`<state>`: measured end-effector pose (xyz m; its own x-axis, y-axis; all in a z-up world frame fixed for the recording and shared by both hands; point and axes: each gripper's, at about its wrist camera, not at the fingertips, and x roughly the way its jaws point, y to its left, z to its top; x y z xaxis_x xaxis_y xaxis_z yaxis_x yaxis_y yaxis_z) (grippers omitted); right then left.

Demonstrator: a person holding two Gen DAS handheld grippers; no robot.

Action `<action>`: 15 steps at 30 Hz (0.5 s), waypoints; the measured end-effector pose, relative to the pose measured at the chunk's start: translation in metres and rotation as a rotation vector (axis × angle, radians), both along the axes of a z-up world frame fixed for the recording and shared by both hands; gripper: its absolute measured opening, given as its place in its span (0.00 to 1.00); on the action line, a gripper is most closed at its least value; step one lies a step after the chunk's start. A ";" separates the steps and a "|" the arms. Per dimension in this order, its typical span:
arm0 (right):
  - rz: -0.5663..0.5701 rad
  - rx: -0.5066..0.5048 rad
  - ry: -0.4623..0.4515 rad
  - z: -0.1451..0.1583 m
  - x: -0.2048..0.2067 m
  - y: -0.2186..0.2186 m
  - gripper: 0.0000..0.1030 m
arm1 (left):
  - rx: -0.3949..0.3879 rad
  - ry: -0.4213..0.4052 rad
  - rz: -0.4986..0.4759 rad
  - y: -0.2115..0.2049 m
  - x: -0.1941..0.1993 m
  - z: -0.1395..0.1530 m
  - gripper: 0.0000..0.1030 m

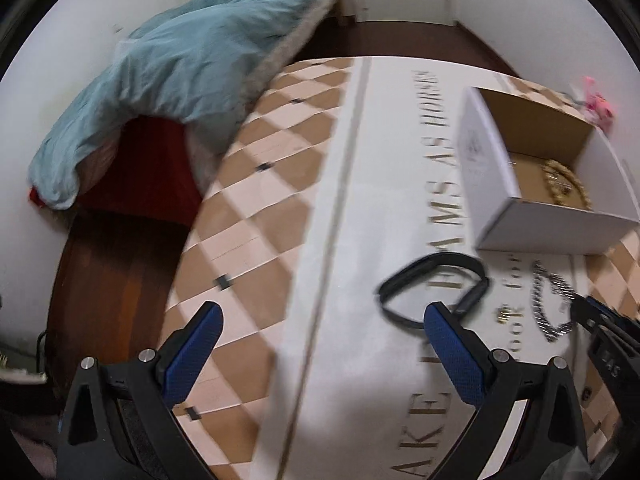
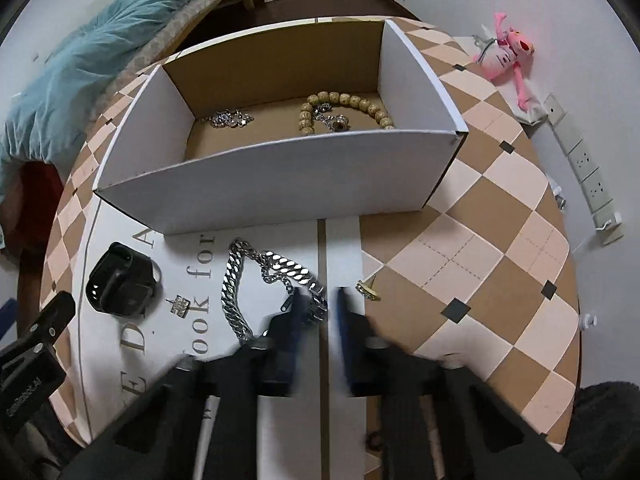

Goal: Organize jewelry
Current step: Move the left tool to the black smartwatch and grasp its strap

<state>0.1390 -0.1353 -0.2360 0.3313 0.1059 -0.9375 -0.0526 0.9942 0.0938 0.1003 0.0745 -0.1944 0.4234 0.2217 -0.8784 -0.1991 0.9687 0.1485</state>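
Note:
A white cardboard box [image 2: 280, 176] stands on the round checkered table and holds a beaded bracelet [image 2: 344, 102] and a silver piece [image 2: 228, 118]. In front of it lie a thick silver chain [image 2: 256, 276], a black watch band [image 2: 120, 280], a small silver pendant [image 2: 180, 304] and a small gold piece [image 2: 368, 290]. My right gripper [image 2: 320, 300] is down at the chain's right end, fingers slightly apart around it, blurred. My left gripper [image 1: 324, 328] is open and empty above the table, left of the black band [image 1: 436, 288]. The box [image 1: 500, 184] and chain [image 1: 552, 304] show at the right.
A blue blanket [image 1: 168, 80] lies over a seat beyond the table's left side. A pink plush toy [image 2: 504, 52] and a white power strip [image 2: 584, 164] lie on the floor to the right. The table edge [image 2: 560, 240] curves close on the right.

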 end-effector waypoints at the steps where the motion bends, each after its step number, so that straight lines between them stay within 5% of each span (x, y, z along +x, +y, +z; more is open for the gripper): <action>1: -0.004 0.009 0.001 0.000 -0.001 -0.003 0.09 | -0.005 0.001 -0.036 -0.007 0.002 -0.001 0.99; 8: -0.044 0.086 -0.014 0.013 -0.011 -0.031 0.08 | -0.005 0.032 -0.234 -0.046 0.017 -0.013 0.98; 12: -0.038 0.108 -0.028 0.023 -0.016 -0.037 0.07 | 0.002 0.063 -0.276 -0.056 0.026 -0.023 0.59; 15: -0.031 0.118 -0.020 0.025 -0.014 -0.038 0.03 | 0.016 0.055 -0.287 -0.060 0.030 -0.023 0.51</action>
